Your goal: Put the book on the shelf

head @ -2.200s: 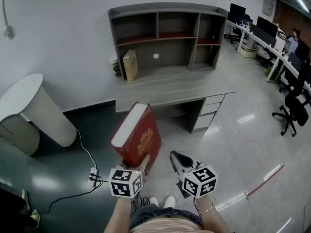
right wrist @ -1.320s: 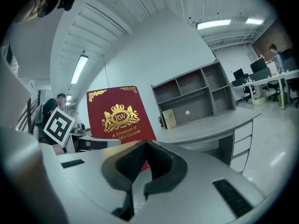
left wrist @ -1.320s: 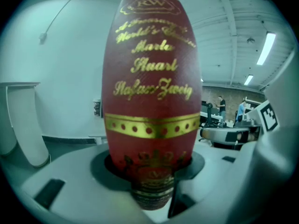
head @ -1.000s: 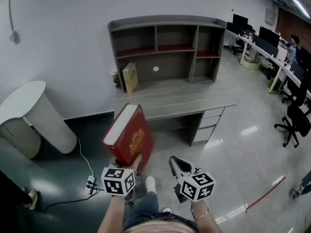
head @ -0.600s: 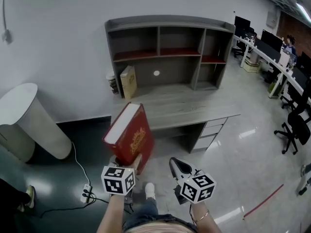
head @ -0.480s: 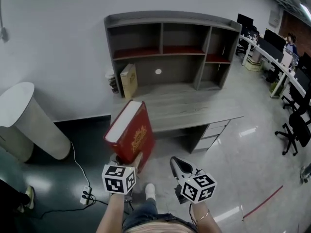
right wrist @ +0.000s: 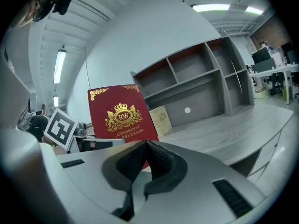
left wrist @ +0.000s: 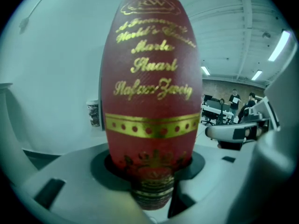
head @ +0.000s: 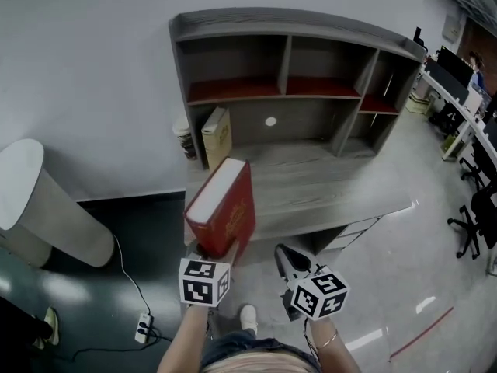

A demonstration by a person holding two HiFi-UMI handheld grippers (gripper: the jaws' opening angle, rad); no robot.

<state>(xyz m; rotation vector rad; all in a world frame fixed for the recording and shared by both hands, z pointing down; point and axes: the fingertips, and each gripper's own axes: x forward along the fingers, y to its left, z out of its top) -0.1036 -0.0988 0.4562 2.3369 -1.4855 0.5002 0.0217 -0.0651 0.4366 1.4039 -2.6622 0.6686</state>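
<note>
Head view: the left gripper (head: pixel 216 252) pinches the lower end of a red book (head: pixel 224 204), holding it upright in front of the worktop (head: pixel 326 189), well short of the shelf (head: pixel 233 90). The right gripper (head: pixel 283 255) hangs beside it, pressed together and empty.

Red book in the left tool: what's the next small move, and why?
Probably carry the red book forward and up toward the shelf: the left tool clamps its lower end, and open compartments lie ahead above the desk.
</note>
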